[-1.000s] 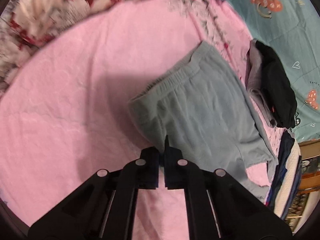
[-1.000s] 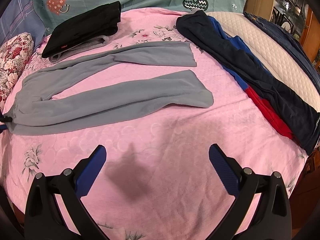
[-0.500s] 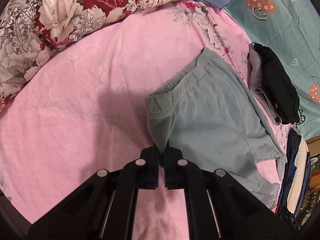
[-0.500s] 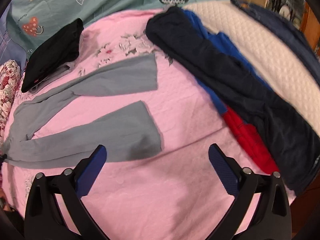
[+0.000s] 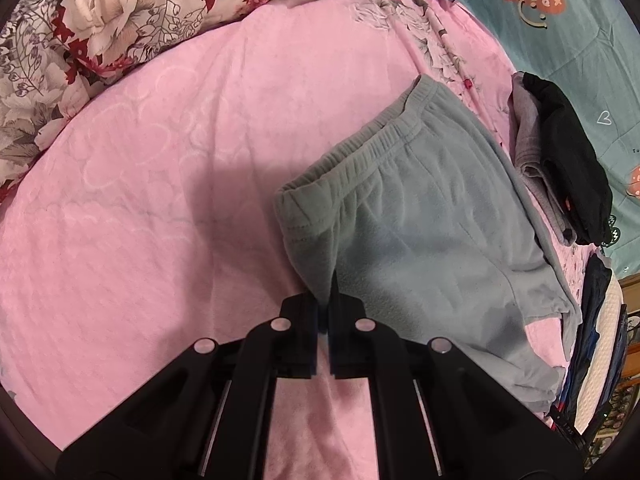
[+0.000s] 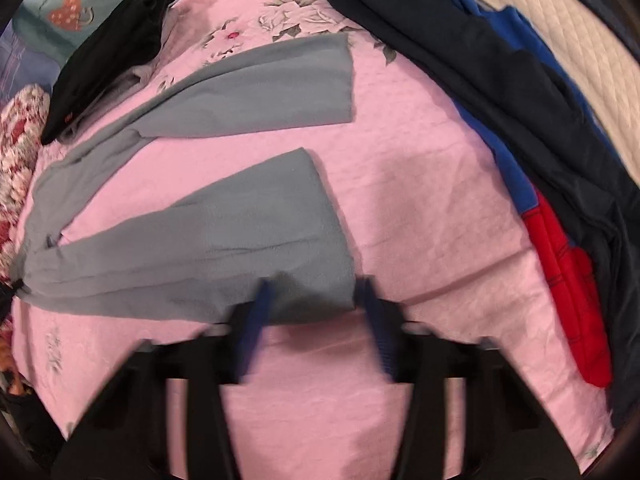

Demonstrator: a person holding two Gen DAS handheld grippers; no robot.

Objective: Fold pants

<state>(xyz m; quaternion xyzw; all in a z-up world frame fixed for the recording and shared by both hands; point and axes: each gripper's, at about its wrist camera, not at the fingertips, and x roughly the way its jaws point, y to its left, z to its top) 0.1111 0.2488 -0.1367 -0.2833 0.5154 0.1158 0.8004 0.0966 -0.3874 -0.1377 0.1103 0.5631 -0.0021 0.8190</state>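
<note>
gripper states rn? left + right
Left gripper: closed, pinching the grey pants near the waistband corner.
Right gripper: open, straddling the hem of the near pant leg, holding nothing.

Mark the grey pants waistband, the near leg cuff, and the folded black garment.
grey pants (image 5: 360,152), left wrist view, elastic waistband.
near leg cuff (image 6: 320,216), right wrist view, hem end.
folded black garment (image 5: 568,152), left wrist view, top.
</note>
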